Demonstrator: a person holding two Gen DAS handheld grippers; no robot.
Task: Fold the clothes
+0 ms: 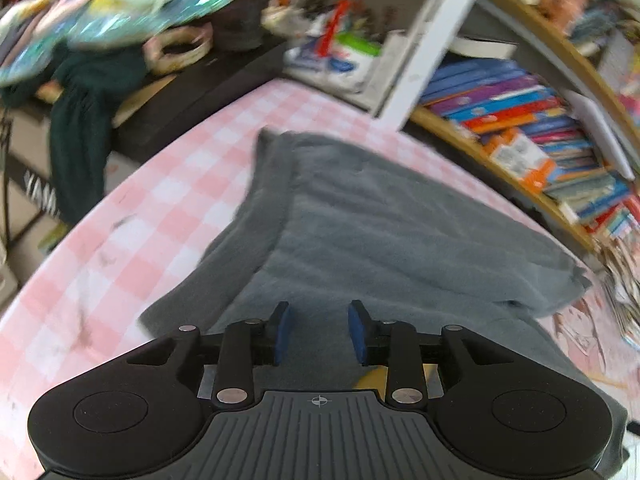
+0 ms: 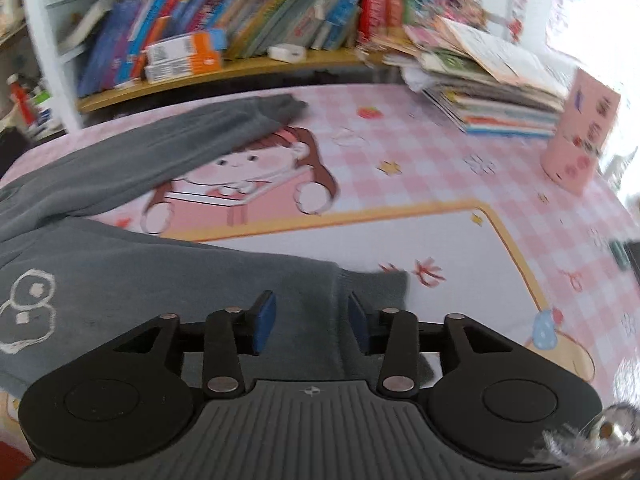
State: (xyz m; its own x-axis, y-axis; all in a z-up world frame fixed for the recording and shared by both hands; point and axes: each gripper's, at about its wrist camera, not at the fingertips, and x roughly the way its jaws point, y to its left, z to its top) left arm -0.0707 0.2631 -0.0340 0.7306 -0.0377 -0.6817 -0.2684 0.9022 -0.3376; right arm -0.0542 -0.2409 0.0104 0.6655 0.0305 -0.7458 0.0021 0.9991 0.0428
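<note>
A grey sweater (image 1: 392,216) lies spread on the pink checked tablecloth (image 1: 132,240). The left gripper (image 1: 319,330) tilts down over it, jaws partly parted, empty. The right gripper (image 2: 307,326), likewise angled, gapes over a sleeve cuff (image 2: 376,292); books (image 2: 248,12) at twelve o'clock.

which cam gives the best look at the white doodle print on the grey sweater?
Right wrist. The white doodle print sits at the left edge of that view, its outline readable on the grey sweater, left of the right gripper. The left wrist view shows only plain grey fabric; no print is visible there.
</note>
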